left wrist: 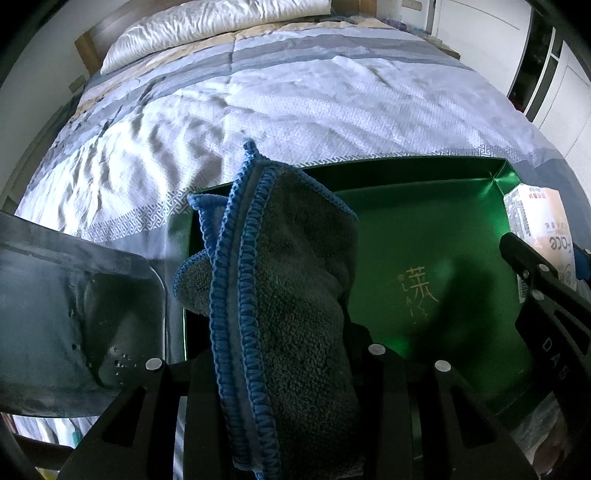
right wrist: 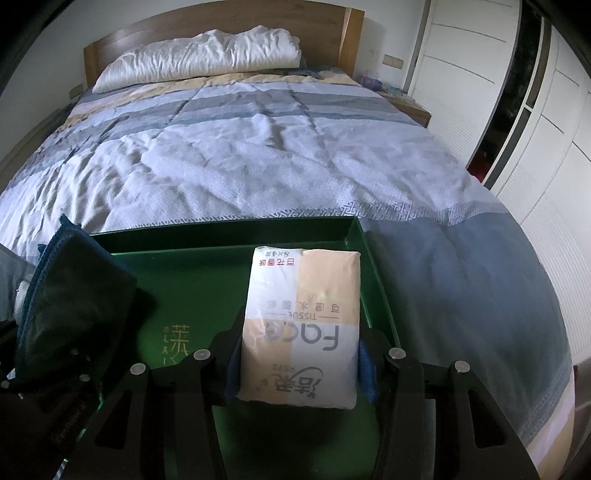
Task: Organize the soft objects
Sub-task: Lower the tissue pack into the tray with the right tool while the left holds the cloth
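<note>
A shallow green box point(left wrist: 436, 229) lies on the bed; it also shows in the right wrist view point(right wrist: 199, 273). My left gripper point(left wrist: 280, 369) is shut on a folded grey towel with blue edging point(left wrist: 295, 295) and holds it over the box's left part. The towel shows at the left of the right wrist view point(right wrist: 70, 295). My right gripper point(right wrist: 299, 365) is shut on a white and peach tissue pack point(right wrist: 303, 325), held over the box's right part. The pack shows at the right edge of the left wrist view point(left wrist: 543, 229).
The bed has a pale blue and white quilt point(right wrist: 258, 155) and a white pillow point(right wrist: 199, 55) by the wooden headboard point(right wrist: 221, 26). White wardrobe doors point(right wrist: 554, 147) stand to the right. A dark grey flat object point(left wrist: 74, 314) lies left of the box.
</note>
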`<state>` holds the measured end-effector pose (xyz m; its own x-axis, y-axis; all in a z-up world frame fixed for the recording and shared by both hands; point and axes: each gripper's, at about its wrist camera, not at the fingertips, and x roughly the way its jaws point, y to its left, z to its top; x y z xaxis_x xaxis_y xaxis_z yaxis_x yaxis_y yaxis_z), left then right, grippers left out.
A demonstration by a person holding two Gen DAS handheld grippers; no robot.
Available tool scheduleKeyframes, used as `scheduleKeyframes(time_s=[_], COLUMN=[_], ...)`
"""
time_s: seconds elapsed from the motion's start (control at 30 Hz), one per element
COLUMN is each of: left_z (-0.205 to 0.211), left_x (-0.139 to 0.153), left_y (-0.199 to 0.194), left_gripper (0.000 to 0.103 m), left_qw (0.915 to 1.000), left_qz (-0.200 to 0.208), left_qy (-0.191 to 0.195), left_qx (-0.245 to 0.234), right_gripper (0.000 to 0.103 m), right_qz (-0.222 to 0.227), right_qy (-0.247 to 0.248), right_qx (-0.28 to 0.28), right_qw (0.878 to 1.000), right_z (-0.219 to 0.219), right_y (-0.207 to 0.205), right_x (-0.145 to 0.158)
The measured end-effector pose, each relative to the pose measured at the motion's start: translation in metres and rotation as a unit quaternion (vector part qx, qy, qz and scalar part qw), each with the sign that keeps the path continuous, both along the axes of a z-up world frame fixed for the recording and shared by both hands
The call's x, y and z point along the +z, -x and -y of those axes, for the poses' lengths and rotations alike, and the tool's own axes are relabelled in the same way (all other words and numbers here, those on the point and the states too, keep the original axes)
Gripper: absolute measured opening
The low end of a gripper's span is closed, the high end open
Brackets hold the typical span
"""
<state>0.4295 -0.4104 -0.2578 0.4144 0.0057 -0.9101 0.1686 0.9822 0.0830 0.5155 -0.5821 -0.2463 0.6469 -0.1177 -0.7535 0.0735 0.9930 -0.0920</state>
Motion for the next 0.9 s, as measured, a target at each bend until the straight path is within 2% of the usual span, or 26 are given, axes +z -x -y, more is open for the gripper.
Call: scheduleKeyframes(time_s=[0.17, 0.47, 0.73, 0.9], left_z=[0.0010, 0.0020, -0.0005, -0.0011], left_x=[-0.0020, -0.0028, -0.0014, -0.0010], left_y=[-0.0004, 0.0001, 0.0019, 0.0019], left_gripper=[0.035, 0.035, 0.041, 0.041], left_qw=[1.0000, 1.0000, 1.0000, 1.0000], left_qz=[-0.002, -0.003, -0.002, -0.003], left_qy=[-0.002, -0.002, -0.003, -0.002], left_qx=[-0.002, 0.002, 0.008, 0.009], right_gripper=[0.050, 0.052, 0.055, 0.055], right_qz=[-0.004, -0.011, -0.012, -0.011], right_qy=[0.000, -0.004, -0.007, -0.006], right_qx=[0.000, 0.001, 0.005, 0.009], right_qw=[1.000, 1.000, 1.000, 1.000], right_z=[0.0021, 0.0045, 0.0056, 0.0041], right_y=[-0.0025, -0.0036, -0.0022, -0.0016], right_x=[-0.0020, -0.0037, -0.0021, -0.0003])
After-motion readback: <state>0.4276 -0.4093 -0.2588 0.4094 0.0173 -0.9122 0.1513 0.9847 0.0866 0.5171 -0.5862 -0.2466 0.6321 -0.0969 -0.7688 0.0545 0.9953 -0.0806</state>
